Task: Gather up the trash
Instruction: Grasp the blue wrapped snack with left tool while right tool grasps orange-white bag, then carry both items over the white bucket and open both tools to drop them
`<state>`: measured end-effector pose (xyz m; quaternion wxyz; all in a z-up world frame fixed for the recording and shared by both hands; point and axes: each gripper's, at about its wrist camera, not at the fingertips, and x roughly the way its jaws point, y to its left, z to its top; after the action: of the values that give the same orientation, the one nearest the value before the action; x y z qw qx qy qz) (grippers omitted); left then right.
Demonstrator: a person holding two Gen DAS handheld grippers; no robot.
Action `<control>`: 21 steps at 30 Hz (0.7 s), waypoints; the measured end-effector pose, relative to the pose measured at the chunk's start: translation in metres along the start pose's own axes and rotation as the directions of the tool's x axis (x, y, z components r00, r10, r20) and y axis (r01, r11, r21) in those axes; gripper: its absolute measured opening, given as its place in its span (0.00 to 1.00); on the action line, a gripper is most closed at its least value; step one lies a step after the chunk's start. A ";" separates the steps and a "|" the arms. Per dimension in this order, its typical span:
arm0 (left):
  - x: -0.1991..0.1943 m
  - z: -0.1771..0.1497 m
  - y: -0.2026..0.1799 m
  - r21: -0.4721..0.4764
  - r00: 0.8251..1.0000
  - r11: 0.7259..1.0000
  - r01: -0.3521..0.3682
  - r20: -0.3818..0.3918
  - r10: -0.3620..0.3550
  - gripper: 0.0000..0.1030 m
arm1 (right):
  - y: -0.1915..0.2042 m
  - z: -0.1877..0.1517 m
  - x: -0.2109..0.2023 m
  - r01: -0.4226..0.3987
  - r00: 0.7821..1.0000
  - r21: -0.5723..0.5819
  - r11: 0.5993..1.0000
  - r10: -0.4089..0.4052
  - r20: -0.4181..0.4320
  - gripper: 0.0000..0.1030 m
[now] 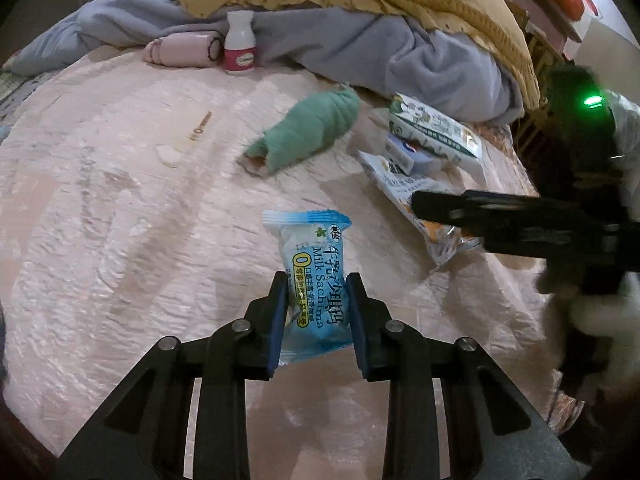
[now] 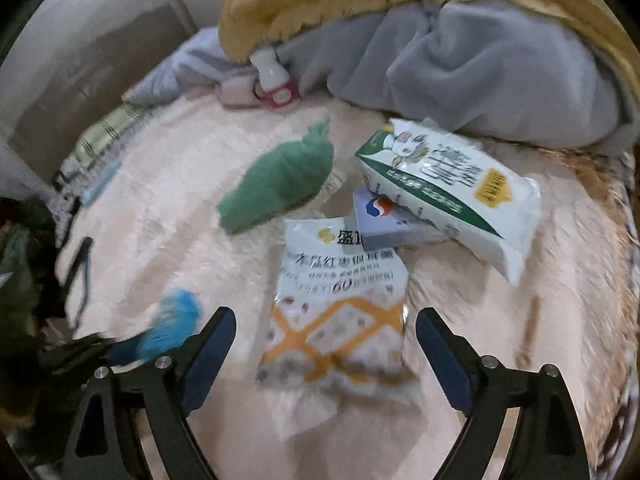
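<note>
Now | blue snack wrapper (image 1: 310, 280) | crinkled, sealed, "Milk Sachima" print

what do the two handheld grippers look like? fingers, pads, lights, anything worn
Both match: the left gripper and right gripper have black plastic linkage fingers with round silver pivot pins and flat dark blue pads. Seen from the left wrist camera, the right unit's black body carries a glowing green indicator light. A fluffy white sleeve shows behind it. No cables visible.
</note>
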<state>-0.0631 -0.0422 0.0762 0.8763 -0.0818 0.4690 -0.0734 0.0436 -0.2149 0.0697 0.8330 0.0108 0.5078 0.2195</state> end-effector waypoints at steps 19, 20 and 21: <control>-0.012 -0.009 -0.037 0.038 0.998 0.997 0.061 0.029 -0.062 0.25 | 0.002 -0.075 -0.053 0.003 0.998 -0.021 1.000 -0.002 0.056 0.69; -0.013 -0.010 -0.040 0.044 0.997 0.997 0.065 0.029 -0.067 0.25 | 0.002 -0.081 -0.059 -0.005 0.998 -0.023 1.000 0.007 0.061 0.69; -0.015 -0.010 -0.044 0.051 0.997 0.996 0.069 0.032 -0.071 0.25 | 0.004 -0.093 -0.072 -0.004 0.997 -0.035 0.999 0.006 0.072 0.69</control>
<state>-0.0825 -0.0824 0.0922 0.8829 -0.0775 0.4489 -0.1142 -0.0652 -0.2575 0.0859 0.8503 0.0052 0.4733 0.2300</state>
